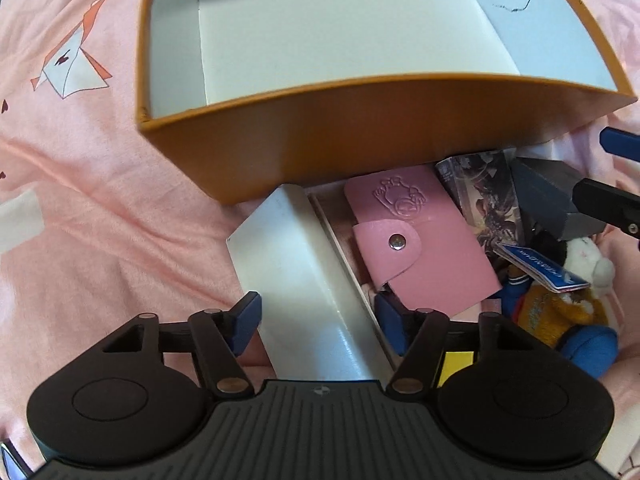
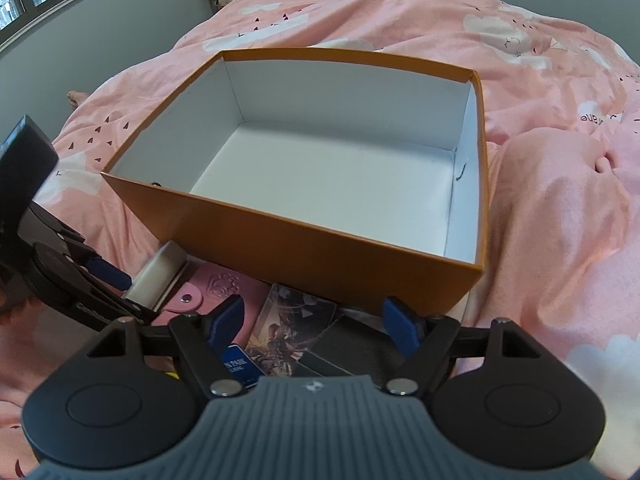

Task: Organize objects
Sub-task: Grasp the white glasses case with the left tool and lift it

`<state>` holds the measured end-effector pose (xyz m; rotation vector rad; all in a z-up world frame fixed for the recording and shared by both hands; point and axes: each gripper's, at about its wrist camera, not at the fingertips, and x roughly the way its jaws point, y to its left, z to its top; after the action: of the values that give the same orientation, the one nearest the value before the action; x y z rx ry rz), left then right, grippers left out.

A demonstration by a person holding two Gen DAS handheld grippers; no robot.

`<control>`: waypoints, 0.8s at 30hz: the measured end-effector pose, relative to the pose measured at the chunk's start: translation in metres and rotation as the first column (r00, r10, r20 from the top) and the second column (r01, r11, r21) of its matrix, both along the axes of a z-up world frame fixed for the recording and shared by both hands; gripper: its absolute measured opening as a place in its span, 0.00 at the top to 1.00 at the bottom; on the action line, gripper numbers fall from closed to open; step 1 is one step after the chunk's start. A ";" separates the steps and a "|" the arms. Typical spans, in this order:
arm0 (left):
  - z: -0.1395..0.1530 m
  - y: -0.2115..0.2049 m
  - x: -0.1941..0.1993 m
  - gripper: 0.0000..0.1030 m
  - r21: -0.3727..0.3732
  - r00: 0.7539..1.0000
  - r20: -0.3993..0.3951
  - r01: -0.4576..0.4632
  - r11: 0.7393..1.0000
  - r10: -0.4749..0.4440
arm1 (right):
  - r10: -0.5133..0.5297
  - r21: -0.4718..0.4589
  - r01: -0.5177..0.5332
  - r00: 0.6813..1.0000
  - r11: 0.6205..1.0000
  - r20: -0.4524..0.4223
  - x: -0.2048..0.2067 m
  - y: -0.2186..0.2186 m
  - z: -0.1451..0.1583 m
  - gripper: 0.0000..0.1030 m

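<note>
Orange box point(image 2: 320, 240) sits centre frame on the pink bed cover point(image 2: 560, 240), white inside, nothing in it. The things to sort lie in a heap just below its near wall.

Left tongs point(image 1: 318, 324) spread wide, straddling a white box lid point(image 1: 292, 272), pads apparently not pressing it. Right tongs point(image 2: 316, 324) also released, hovering over a dark box point(image 2: 352, 344) and a picture card point(image 2: 288, 320).

Pink wallet point(image 1: 416, 240), centre right in the left view: light, soft leather-like skin, snap flap; probably best pinched across a long edge. Plush toy point(image 1: 560, 304), lower right: soft, squashy, forgiving anywhere. White box lid: stiff, glossy, likely slippery, so take it across its narrow width.
</note>
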<state>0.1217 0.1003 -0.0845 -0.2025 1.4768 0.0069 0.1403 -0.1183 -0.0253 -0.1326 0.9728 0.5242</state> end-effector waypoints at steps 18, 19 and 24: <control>0.012 0.006 0.005 0.51 0.009 0.989 -0.052 0.141 0.990 -0.140 | -0.161 0.083 0.173 0.977 0.981 -0.137 0.027 -0.058 0.013 0.34; 0.013 0.001 0.006 0.51 0.030 0.980 -0.058 0.194 0.980 -0.192 | -0.170 0.083 0.183 0.975 0.980 -0.146 0.027 -0.062 0.014 0.34; 0.021 -0.020 0.012 0.48 0.141 0.922 -0.125 0.383 0.913 -0.368 | -0.167 0.077 0.185 0.966 0.980 -0.197 0.018 -0.071 0.013 0.36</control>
<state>0.1333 0.0805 -0.0637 0.2213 1.5834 -0.1765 0.1586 -0.1895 -0.0122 0.0907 1.1317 0.4224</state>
